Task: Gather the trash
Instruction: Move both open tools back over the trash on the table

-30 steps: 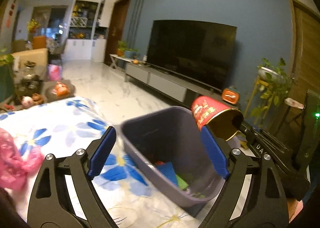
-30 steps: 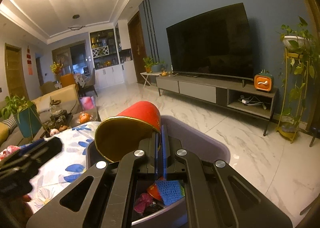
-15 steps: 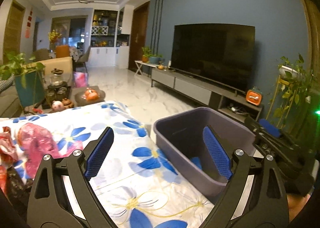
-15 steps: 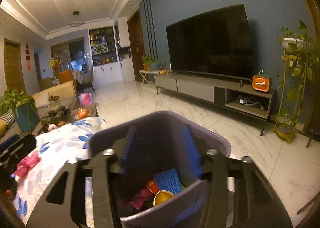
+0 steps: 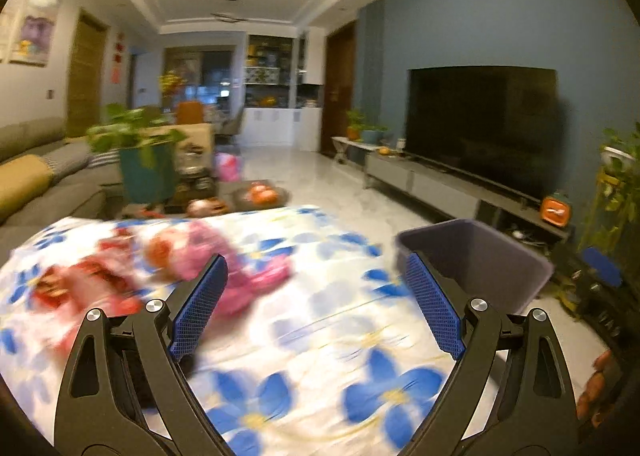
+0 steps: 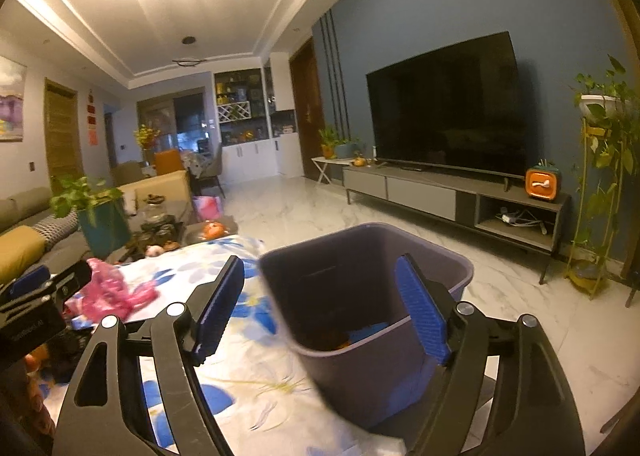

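Our left tongs (image 5: 316, 306) and right tongs (image 6: 320, 310) gape apart, empty. The grey plastic bin (image 6: 360, 276) sits at the floral tabletop's (image 5: 304, 336) right edge, crumpled pink wrappers (image 5: 224, 256) near its left.

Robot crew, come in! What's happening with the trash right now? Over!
Left gripper open, empty. Right gripper open, empty, at the purple bin. Pink wrappers waiting on the flowered cloth. Nothing blocking.

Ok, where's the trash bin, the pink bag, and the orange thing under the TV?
trash bin (image 6: 460, 262): right wrist view, far rim.
pink bag (image 6: 110, 292): right wrist view, crumpled middle.
orange thing (image 6: 542, 184): right wrist view, front face.
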A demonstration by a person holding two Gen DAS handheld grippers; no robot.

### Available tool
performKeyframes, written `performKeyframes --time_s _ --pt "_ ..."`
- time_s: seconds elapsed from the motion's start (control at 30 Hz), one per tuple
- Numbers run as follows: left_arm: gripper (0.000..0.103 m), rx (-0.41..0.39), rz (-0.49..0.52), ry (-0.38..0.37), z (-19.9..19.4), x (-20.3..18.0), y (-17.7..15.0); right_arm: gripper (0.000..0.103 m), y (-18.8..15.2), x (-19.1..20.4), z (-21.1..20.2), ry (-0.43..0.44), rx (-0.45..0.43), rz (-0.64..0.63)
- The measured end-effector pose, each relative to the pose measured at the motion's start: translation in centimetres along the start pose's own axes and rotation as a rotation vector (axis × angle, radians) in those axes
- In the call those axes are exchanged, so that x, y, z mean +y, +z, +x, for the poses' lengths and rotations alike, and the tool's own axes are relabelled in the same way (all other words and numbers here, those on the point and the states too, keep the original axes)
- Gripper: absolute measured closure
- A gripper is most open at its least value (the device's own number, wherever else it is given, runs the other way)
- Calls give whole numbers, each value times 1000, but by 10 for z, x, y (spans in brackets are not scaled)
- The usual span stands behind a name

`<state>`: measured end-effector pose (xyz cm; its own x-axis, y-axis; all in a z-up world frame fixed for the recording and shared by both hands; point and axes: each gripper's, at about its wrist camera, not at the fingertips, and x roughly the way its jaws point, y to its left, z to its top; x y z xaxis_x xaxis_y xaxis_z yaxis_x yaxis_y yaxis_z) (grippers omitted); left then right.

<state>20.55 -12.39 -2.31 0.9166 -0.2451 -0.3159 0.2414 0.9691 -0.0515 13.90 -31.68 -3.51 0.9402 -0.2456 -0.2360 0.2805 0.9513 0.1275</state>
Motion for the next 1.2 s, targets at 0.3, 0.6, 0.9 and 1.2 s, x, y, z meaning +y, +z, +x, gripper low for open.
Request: performKeyframes --time_s 0.3,0.6,0.9,1.2 --pt "14 -3 -97 214 -50 91 -26 27 -14 59 -16 156 35 -52" --pt "14 31 -183 350 -79 164 -52 27 -42 141 -20 336 106 -128" --pt "14 23 -225 444 -101 206 -66 32 -64 212 -23 481 150 -221" --pt "14 31 -251 477 -108 229 -75 41 -74 257 -14 560 177 -284"
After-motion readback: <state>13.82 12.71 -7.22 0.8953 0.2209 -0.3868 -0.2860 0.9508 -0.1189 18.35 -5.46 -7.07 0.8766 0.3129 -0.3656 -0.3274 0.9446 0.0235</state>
